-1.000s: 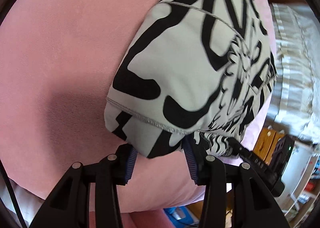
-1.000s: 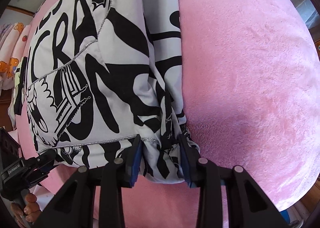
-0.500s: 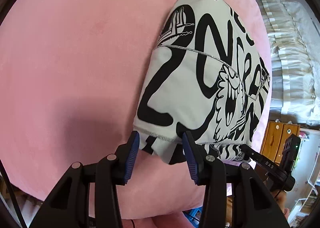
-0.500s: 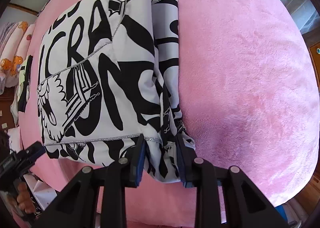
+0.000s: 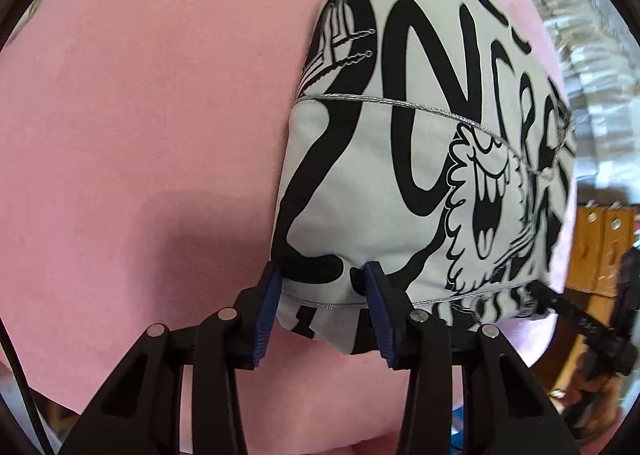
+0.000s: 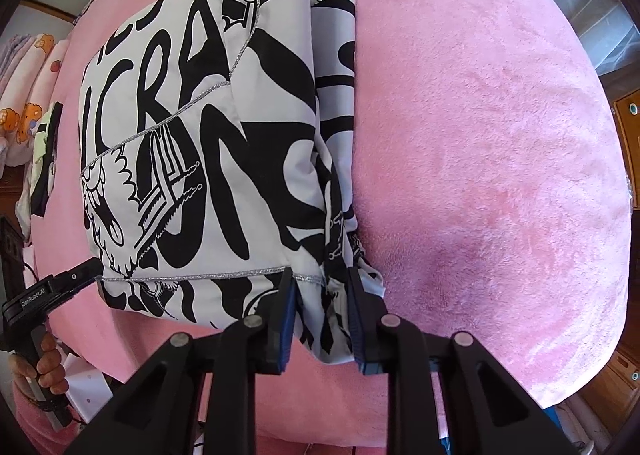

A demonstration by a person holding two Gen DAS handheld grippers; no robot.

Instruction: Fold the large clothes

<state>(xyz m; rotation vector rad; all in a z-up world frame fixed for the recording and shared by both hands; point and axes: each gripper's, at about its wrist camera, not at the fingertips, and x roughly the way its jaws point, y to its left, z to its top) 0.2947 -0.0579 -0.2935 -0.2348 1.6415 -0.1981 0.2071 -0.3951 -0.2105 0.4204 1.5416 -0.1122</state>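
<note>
Pink plush bedding (image 6: 500,135) is filling both views, and it is carrying everything we are working on. Lying on it is the large black-and-white printed garment (image 6: 208,143), already folded down to a thick, squarish packet of several layers, with a narrower folded strip showing along its right side in the right wrist view. We are judging the folding as well advanced: the big folds are looking done, and what is remaining is probably one last fold or a tidy-up and setting down. We are holding the near edge at two places. The right gripper (image 6: 322,319) is gathering the bunched right corner, its fingers closing with the cloth between them and the pads already pressing on it. The left gripper (image 5: 322,311) is straddling the near left corner, its fingers standing part-way apart with the hemmed edge between them; the pads seem to be touching the fabric, though we cannot tell how firmly. A hand (image 6: 48,367) is showing at the lower left of the right view, gripping the left tool's handle.
</note>
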